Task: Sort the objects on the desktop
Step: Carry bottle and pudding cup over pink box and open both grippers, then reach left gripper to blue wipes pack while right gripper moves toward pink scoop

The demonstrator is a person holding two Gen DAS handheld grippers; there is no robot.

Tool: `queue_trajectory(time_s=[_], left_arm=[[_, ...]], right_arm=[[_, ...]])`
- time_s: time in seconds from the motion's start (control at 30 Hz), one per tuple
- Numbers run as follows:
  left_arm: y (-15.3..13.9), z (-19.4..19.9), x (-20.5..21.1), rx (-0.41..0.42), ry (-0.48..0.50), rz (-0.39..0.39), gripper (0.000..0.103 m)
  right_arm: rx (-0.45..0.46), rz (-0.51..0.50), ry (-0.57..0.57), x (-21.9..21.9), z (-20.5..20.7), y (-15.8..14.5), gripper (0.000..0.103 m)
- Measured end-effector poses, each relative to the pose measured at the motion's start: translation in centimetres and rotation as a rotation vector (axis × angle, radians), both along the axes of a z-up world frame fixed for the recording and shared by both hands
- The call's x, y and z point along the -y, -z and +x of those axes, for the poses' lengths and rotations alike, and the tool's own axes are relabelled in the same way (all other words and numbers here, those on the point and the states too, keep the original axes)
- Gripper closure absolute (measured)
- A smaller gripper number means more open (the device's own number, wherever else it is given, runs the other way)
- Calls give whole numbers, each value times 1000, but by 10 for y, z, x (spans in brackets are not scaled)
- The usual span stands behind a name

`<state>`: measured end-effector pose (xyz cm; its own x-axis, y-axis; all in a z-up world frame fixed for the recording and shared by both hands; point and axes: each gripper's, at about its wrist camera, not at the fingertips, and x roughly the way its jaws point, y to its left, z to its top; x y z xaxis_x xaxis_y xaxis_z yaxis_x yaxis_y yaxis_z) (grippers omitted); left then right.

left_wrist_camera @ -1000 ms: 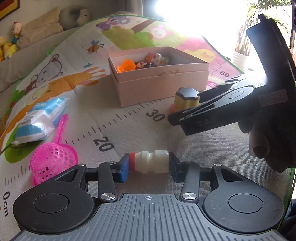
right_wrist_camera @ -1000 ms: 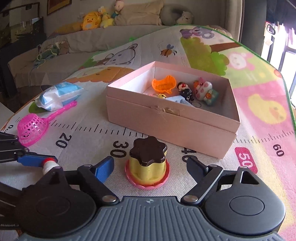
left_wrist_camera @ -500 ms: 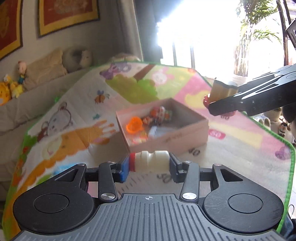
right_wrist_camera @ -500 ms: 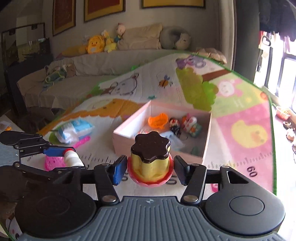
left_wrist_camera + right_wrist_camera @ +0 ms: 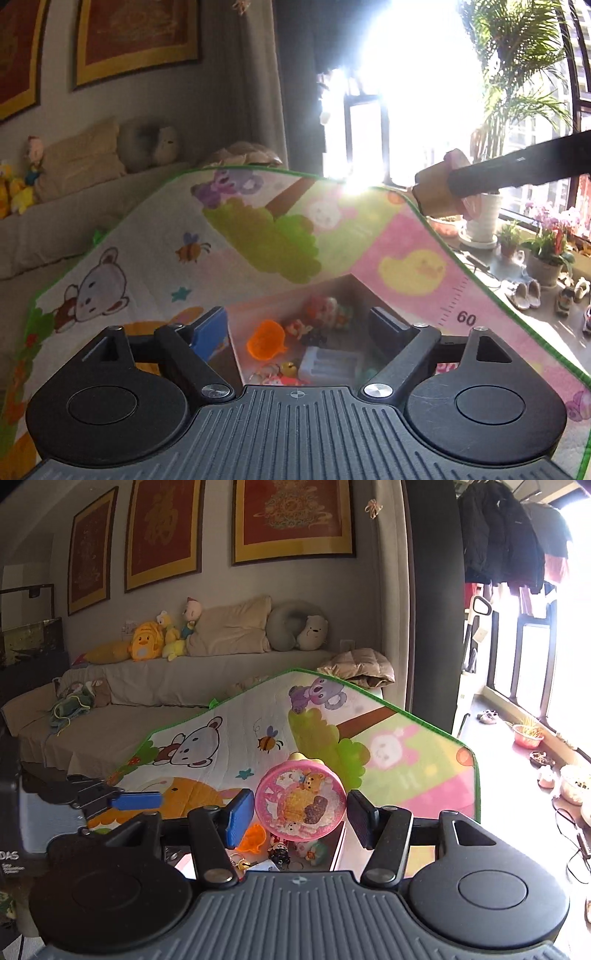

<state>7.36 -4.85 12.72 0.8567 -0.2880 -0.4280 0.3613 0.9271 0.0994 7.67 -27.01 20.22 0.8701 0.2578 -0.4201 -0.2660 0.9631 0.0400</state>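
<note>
White bottle gone from left gripper (image 5: 299, 332); one pudding toy (image 5: 301, 805) in right gripper (image 5: 301, 814)

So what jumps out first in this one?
The pudding toy tipped over between the right gripper fingers, its pink base facing the camera, above the pink box. The left gripper hangs over the same box with nothing between its opening fingers. Glaring window light washes out the background.

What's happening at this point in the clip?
A person is sorting toys into the pink box on the play mat. The left gripper hangs over the box, its fingers opening with nothing between them. The right gripper holds the pudding toy, tipped on its side, above the box.
</note>
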Motion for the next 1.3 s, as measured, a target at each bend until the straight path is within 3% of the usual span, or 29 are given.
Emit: queue_trajectory(time_s=[0.03, 0.13, 0.33, 0.47, 0.6, 0.7, 0.77, 0.93, 1.03, 1.17, 1.3], left_arm=[[8, -8, -5, -8, -14, 17, 11], [32, -31, -21, -43, -47, 54, 9], [63, -61, -64, -129, -144, 16, 7], [73, -84, -92, -147, -220, 1, 6], [81, -97, -111, -164, -286, 2, 3], [84, -98, -123, -180, -346, -1, 3], [85, -98, -132, -189, -382, 1, 3], [85, -103, -160, -194, -464, 6, 2], [84, -108, -181, -185, -525, 17, 2], [84, -108, -208, -191, -602, 8, 1], [84, -105, -222, -191, -635, -21, 1]], right_arm=[[-18, 4, -5, -2, 8, 4, 48], [-83, 5, -14, -14, 39, 20, 65], [-170, -33, 67, -33, 94, 59, 65], [-232, -2, 57, -33, 94, 76, 65], [-254, -48, 13, -54, 78, 87, 63], [-267, -57, -91, -87, 62, 91, 49], [-277, -55, -178, -118, 52, 94, 34], [-311, -91, -411, -200, 21, 113, 21], [-305, -128, -492, -234, 1, 129, 18], [-312, -146, -598, -267, -24, 149, 4], [-302, -185, -625, -289, -34, 166, 6]])
